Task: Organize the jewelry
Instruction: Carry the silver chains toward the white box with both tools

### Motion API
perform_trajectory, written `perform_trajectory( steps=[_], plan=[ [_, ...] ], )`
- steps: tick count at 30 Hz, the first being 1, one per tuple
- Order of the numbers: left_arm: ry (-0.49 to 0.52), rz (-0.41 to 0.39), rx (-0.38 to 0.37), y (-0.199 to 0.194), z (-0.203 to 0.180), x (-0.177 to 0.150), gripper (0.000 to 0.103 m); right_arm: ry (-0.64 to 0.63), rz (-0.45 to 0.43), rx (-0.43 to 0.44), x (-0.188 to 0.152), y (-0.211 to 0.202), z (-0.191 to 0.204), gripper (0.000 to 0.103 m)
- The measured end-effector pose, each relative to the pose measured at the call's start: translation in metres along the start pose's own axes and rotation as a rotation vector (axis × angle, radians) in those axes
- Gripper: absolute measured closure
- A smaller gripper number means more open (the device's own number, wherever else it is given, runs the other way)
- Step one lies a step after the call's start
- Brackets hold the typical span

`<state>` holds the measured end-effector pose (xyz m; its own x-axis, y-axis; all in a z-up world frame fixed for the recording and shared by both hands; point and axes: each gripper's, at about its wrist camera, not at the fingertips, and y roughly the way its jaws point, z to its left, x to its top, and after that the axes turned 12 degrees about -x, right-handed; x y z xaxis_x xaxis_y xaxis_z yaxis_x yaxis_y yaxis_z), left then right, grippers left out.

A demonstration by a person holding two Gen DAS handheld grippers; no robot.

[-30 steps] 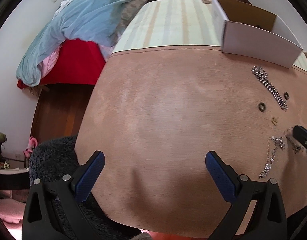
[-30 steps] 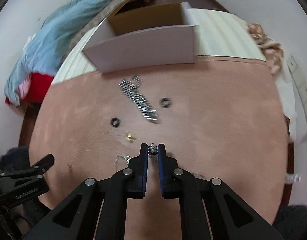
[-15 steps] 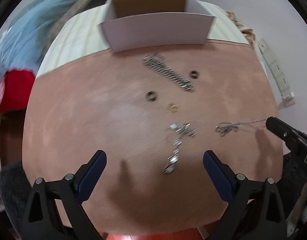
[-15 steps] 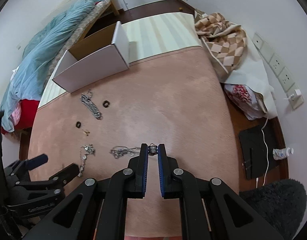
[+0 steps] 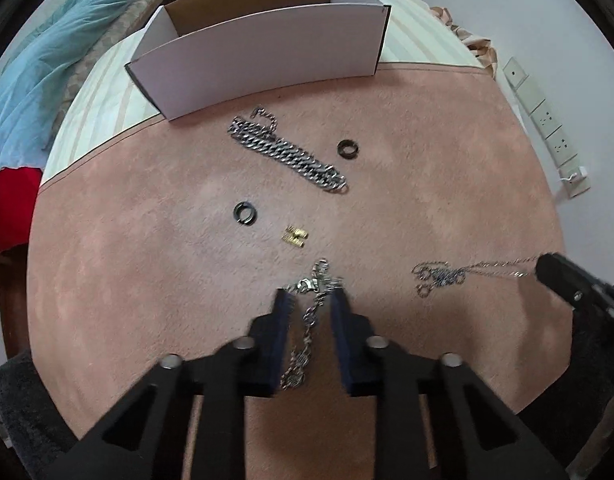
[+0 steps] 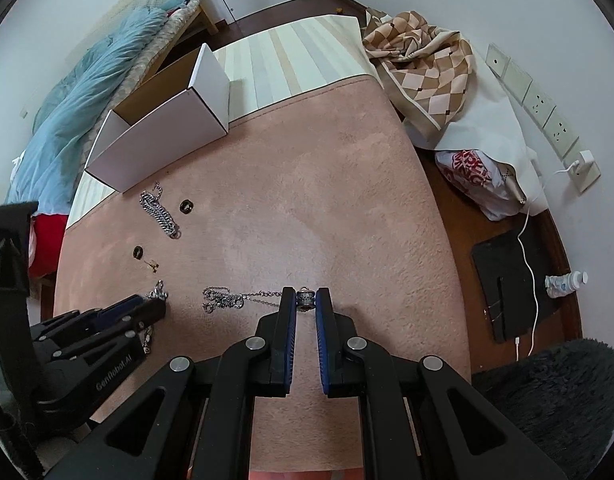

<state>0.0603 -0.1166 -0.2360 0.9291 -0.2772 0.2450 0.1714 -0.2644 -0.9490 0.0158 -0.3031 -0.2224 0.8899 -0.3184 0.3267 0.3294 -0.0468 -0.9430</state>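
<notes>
Pink plush covers the bench (image 5: 127, 280) on which the jewelry is laid out, all of it outside the white cardboard box (image 5: 267, 48), whose visible interior shows nothing placed inside. A thin silver chain (image 5: 311, 320) is straddled by the left hand-held gripper (image 5: 310, 300), whose jaws are closing around it; whether the pads yet press on it cannot be told. A small barrel-shaped pendant (image 6: 305, 299) is clamped in the right hand-held gripper (image 6: 305, 300), and its fine necklace chain (image 6: 227, 300) is trailed across the plush just beside. Untouched nearer the box are a heavy curb-link bracelet (image 5: 287, 154), two dark rings (image 5: 348, 148) (image 5: 245, 213) and a small gold piece (image 5: 295, 236). By this showing, the sorting is judged barely begun: two pieces are being taken up, and nearly everything is left to be put away.
</notes>
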Motion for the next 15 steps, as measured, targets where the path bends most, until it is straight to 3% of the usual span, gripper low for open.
perform_trajectory(
  steps=[2,8,15],
  plan=[
    [-0.002,-0.006,-0.006,0.000,0.002,0.002,0.097,-0.002,0.001,0.001,0.000,0.000,0.001,0.093],
    [-0.016,-0.027,-0.046,-0.006,0.007,0.010,0.101,-0.006,-0.005,0.012,0.002,-0.005,0.004,0.093],
    [-0.075,-0.098,-0.165,-0.058,0.029,0.012,0.102,0.010,-0.048,0.059,0.010,-0.030,0.008,0.093]
  ],
)
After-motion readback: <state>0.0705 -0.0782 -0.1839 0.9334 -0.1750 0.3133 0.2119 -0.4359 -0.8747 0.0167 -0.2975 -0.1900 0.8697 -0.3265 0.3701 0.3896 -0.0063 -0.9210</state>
